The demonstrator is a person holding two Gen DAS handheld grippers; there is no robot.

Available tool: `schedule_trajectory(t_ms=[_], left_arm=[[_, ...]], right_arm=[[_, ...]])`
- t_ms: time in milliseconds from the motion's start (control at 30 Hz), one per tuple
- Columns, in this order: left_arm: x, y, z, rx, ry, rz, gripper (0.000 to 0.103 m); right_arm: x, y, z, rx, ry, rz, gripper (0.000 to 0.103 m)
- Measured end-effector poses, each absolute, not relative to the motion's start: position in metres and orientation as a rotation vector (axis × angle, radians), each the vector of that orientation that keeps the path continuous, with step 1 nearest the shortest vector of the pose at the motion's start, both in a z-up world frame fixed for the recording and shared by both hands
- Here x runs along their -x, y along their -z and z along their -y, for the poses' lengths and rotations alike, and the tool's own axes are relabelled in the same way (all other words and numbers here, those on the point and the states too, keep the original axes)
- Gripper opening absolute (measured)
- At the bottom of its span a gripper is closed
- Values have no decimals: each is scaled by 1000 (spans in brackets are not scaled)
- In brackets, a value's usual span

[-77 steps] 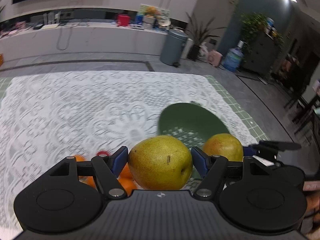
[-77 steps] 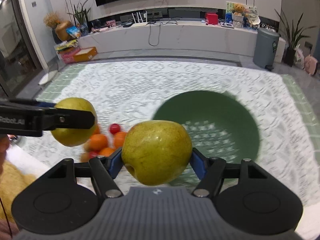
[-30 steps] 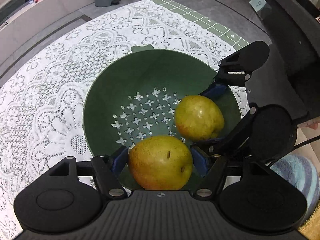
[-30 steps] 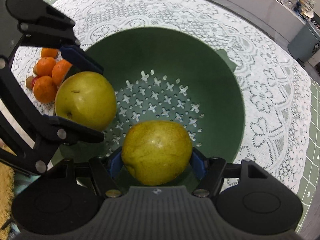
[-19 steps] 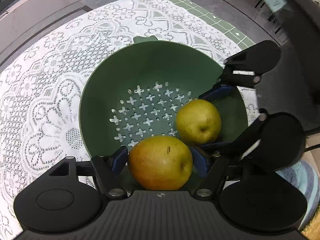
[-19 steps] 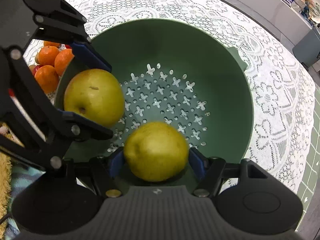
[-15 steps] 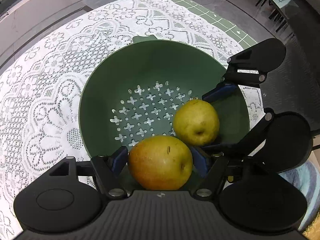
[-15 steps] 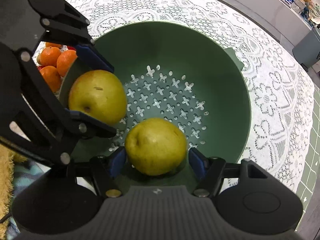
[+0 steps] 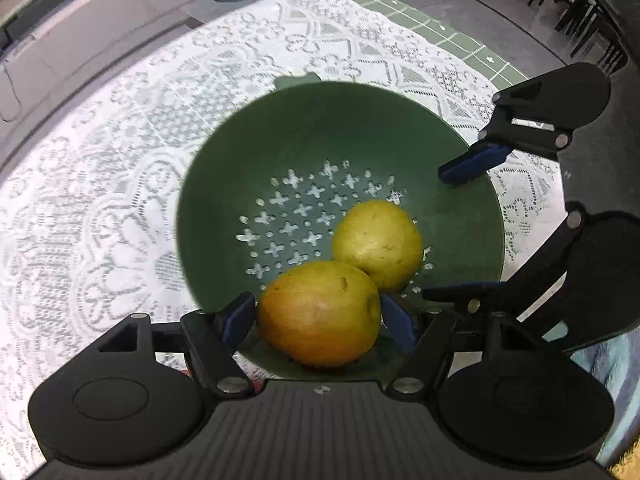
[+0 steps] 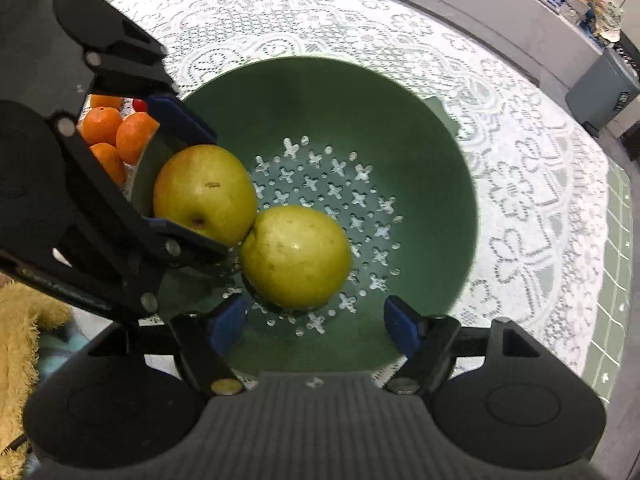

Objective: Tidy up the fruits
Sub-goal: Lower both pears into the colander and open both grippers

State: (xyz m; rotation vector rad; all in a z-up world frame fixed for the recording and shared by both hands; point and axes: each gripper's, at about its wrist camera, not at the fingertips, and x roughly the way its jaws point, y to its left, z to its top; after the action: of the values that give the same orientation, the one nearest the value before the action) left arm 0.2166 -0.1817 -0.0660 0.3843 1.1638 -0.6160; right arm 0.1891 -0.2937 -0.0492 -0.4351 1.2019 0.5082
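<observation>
Oranges (image 10: 116,140) sat beyond the bowl's (image 9: 360,120) left rim; my left claw (image 9: 318,316) gripped one pear (image 9: 320,312), my right claw (image 10: 316,324) had just been spreading, its pear (image 10: 296,256) loose.

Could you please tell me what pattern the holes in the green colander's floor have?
Small crosses and dots, seen best from the right wrist, in the green plastic colander.

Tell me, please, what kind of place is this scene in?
Probably a home living or dining room. A lace tablecloth covers the table, a grey pedal bin stands on the floor, and dark dining chairs stand nearby, beyond the green colander of fruit.
</observation>
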Motion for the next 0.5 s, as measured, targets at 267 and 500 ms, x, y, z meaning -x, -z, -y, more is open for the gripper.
schedule_trajectory(t_ms=[267,500], left_arm=[[-192,28,160,-292,604,-1075,80],[-163,3,133,-222,550,-1004,80]], right_arm=[[-171,27,291,424,-439,-1140,82],[-151,9,287,373,-348,-1066,83]])
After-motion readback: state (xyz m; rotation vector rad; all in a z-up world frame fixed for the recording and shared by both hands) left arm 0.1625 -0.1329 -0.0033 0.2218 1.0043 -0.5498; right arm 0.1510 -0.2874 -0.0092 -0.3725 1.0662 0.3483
